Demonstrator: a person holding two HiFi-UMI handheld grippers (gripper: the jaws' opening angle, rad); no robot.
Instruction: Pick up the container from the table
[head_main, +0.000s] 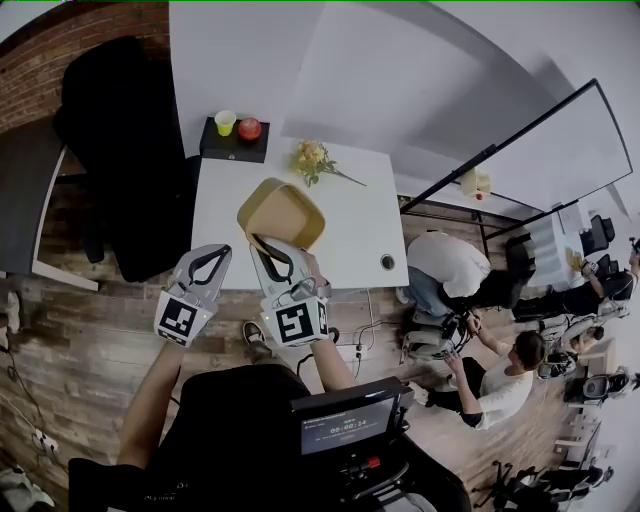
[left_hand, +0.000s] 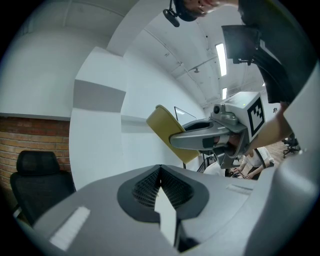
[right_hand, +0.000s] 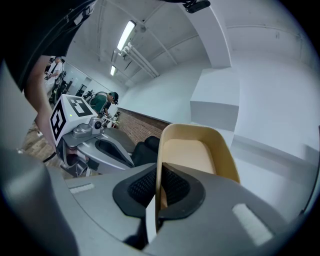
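Most of the task looks done: the tan container (head_main: 283, 212) is off the white worktop (head_main: 360, 230) and hangs tilted in the air above the worktop's near edge, so only carrying it clear seems left. The right tool (head_main: 262, 246) is clamped on the container's rim, reaching out roughly level over that edge. The left tool (head_main: 213, 252) hovers just off the worktop's near edge, jaws together on nothing.

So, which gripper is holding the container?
The right gripper, its jaws clamped on the tan container's rim; the left gripper is shut on nothing.
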